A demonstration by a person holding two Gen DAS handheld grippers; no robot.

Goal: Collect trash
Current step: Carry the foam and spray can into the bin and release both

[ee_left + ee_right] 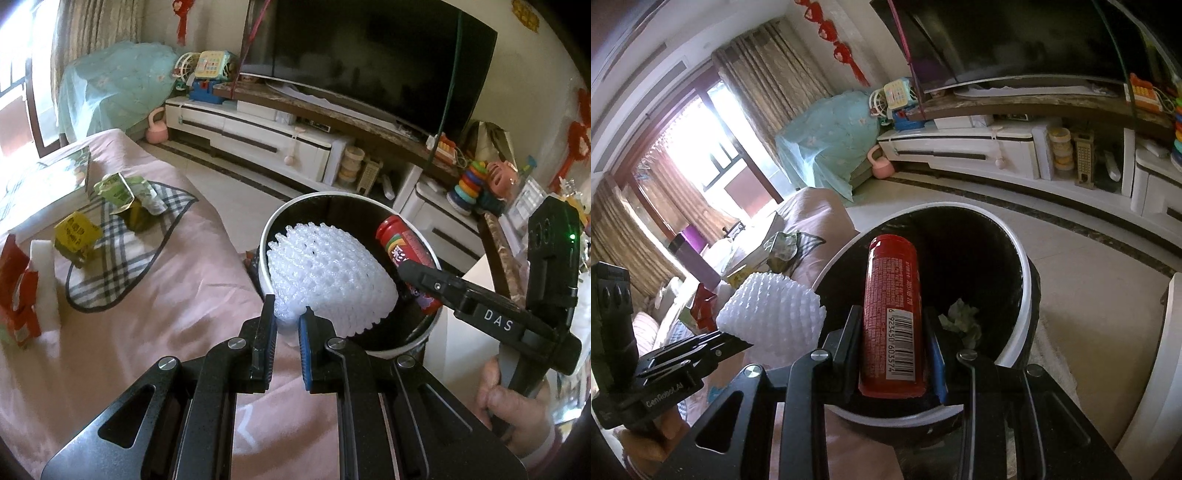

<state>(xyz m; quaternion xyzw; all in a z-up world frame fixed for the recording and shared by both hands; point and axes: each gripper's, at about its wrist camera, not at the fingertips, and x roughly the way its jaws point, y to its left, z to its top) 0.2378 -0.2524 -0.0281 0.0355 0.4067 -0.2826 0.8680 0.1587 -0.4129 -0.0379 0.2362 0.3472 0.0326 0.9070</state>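
left gripper (287, 325): closest to cam in left wrist view, jaws nearly closed, pinching lower edge of white foam net (328, 273)
foam net: white mesh sleeve, held over rim of bin (266, 236), most of it hangs above bin opening; in right wrist view it shows left of bin, sticking up from left gripper tip
right gripper (892, 354): jaws partly apart, clamped on red bottle (892, 295) from both sides, blue pad on one finger (938, 362)
red bottle: cylinder w/ barcode label near bottom, cap end pointing away from cam, held above inside of bin; in left wrist view it sits at right side of bin opening
bin: round, white rim, black liner inside; some crumpled greenish paper (962, 321) lies at bottom
hand (517, 410): person's hand grips handle of right gripper, bottom right of left wrist view
pink cloth (147, 332): covers surface left of bin, just beside it
other trash on cloth: yellow carton (75, 232), green carton (127, 195) on checked cloth (122, 258), red packet (16, 291), white foam block (46, 280), all well apart from bin
background: tv (369, 59) on white cabinet (258, 136), toys at both ends
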